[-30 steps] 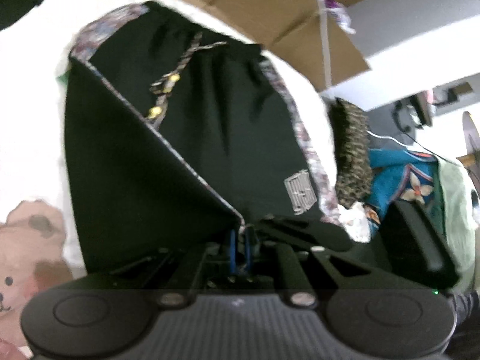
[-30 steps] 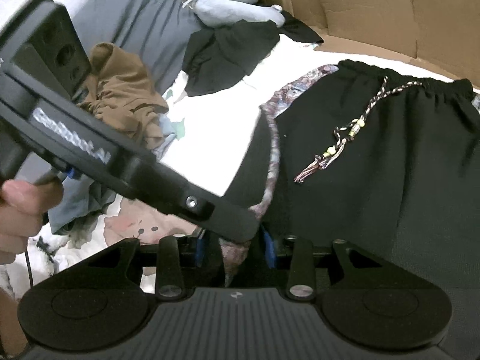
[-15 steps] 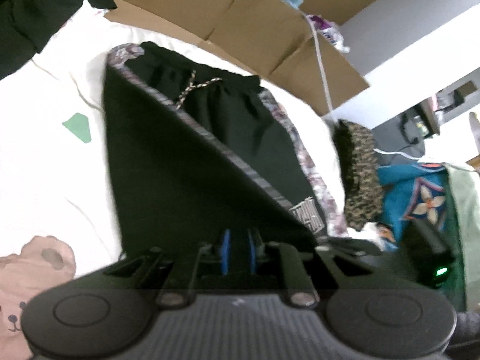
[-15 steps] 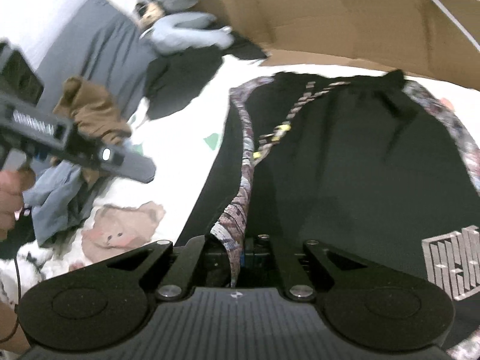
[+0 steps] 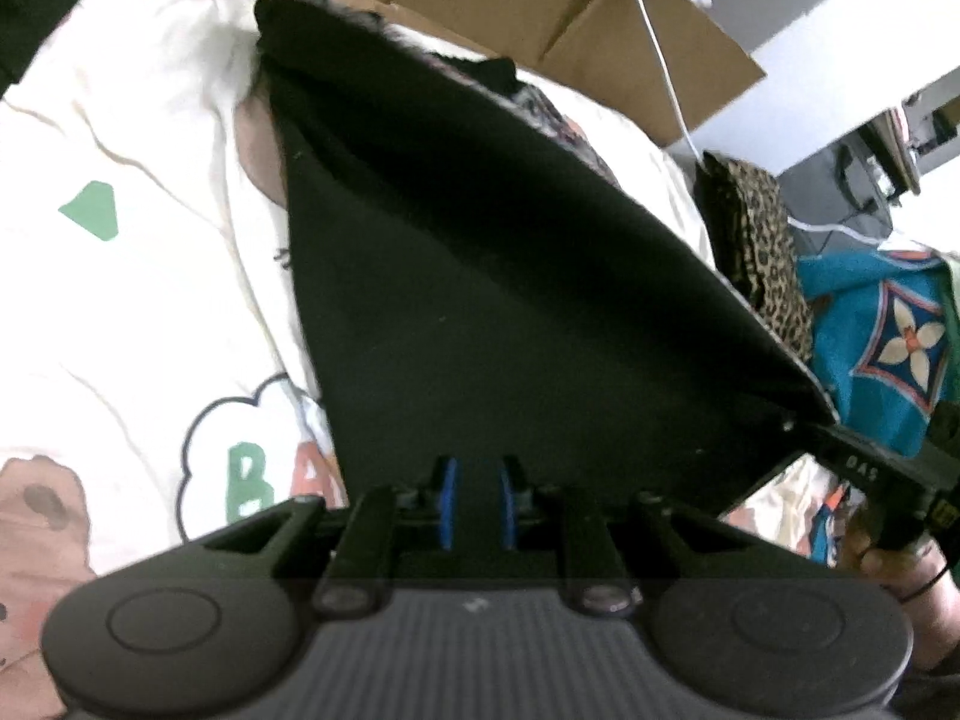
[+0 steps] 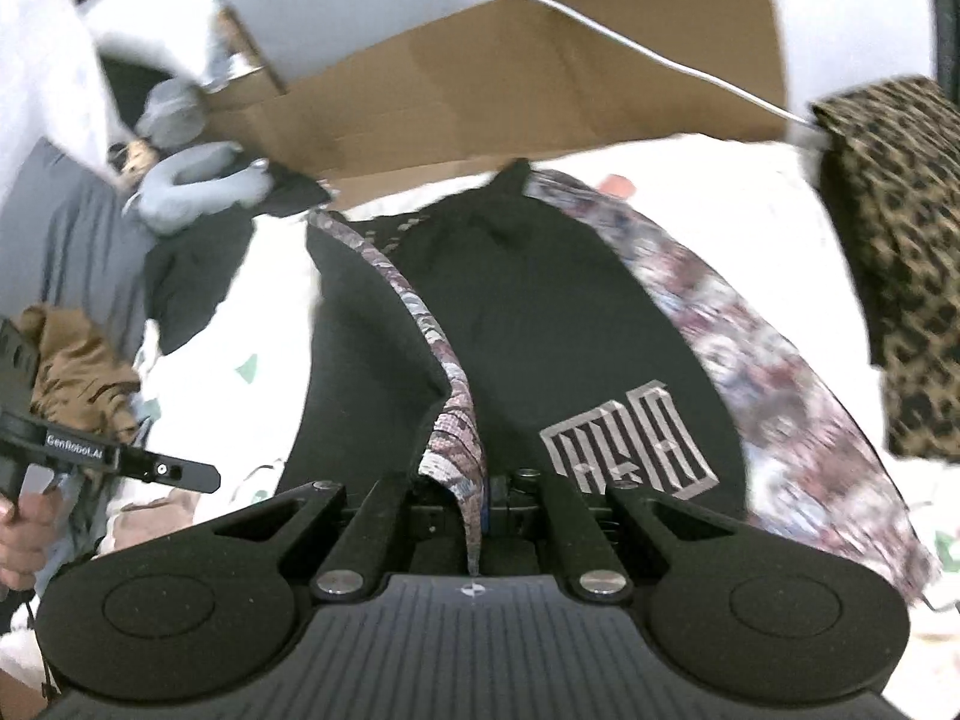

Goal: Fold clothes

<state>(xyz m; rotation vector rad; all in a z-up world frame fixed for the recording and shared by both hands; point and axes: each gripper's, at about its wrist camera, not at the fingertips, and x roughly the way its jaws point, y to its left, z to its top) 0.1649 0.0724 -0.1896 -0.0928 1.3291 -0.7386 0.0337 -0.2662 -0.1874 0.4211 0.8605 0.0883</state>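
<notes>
Black shorts (image 6: 540, 324) with flowered side stripes and a silver logo (image 6: 630, 447) lie on a white printed sheet (image 5: 120, 300). One half is lifted into a taut black flap (image 5: 510, 300) that fills the left wrist view. The left gripper (image 5: 477, 480) is shut on the flap's near edge, with black cloth between its blue pads (image 5: 447, 501). Shut on the striped hem (image 6: 459, 420), the right gripper (image 6: 480, 501) holds it above the logo. It also shows in the left wrist view as the right gripper (image 5: 840, 450) pinching the flap's right corner. The left gripper (image 6: 168, 471) shows at the left of the right wrist view.
Flattened cardboard (image 6: 510, 78) stands behind the shorts, with a white cable (image 6: 660, 60) across it. A leopard-print garment (image 6: 894, 252) and a teal flowered cloth (image 5: 888, 348) lie to the right. A grey plush toy (image 6: 192, 180), a black garment (image 6: 192, 276) and a brown garment (image 6: 72, 372) lie to the left.
The lifted half of the shorts has swung over to the right and now hides the drawstring and the logo in the left wrist view. The right gripper closed on the striped hem and moved right.
</notes>
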